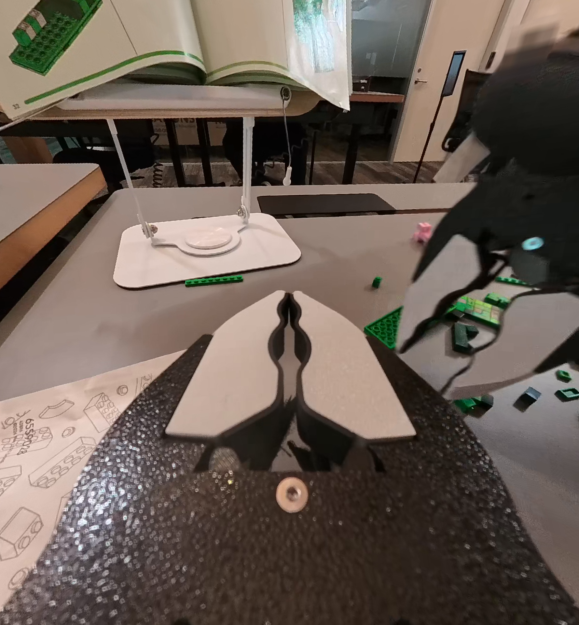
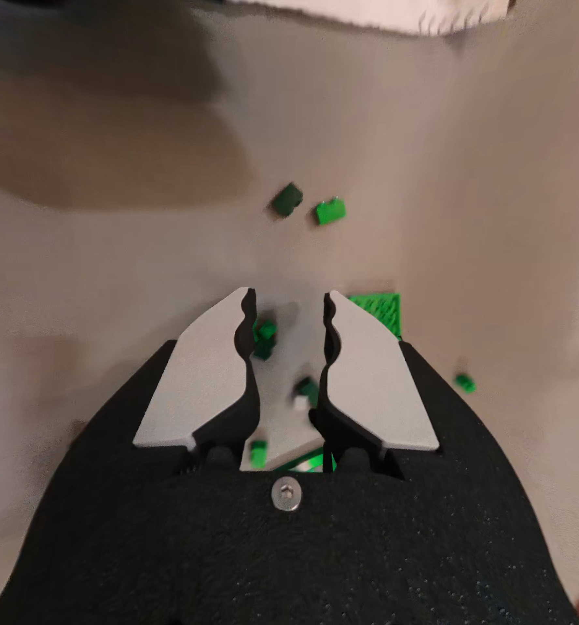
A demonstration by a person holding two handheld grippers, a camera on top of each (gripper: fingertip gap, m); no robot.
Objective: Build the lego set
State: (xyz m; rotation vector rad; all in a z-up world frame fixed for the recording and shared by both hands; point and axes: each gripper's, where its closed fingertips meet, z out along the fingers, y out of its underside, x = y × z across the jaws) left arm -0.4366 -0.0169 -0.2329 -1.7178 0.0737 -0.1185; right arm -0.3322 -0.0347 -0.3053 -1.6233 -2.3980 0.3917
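Note:
My left gripper (image 1: 289,295) is shut and empty, held above the grey table (image 1: 78,321). A long green plate (image 1: 213,280) lies just beyond its tips, beside a white stand base (image 1: 206,250). My right gripper (image 2: 289,294) is open and empty, pointing down over loose green bricks; it also shows in the left wrist view (image 1: 426,311), blurred, above a bright green baseplate (image 1: 384,326). In the right wrist view a dark green brick (image 2: 287,199) and a bright green brick (image 2: 330,211) lie ahead of its tips, and the baseplate corner (image 2: 381,313) lies beside the right finger.
An open instruction booklet (image 1: 146,44) rests on the stand above the table. A printed paper sheet (image 1: 27,456) lies at the near left. Several small green pieces (image 1: 467,334) scatter at the right, with a pink piece (image 1: 422,231) and a black mat (image 1: 325,204) farther back. Spacing between my two grippers at the tips: around 12 cm. To the bright green brick (image 2: 330,211): right tips about 5 cm, left tips about 10 cm.

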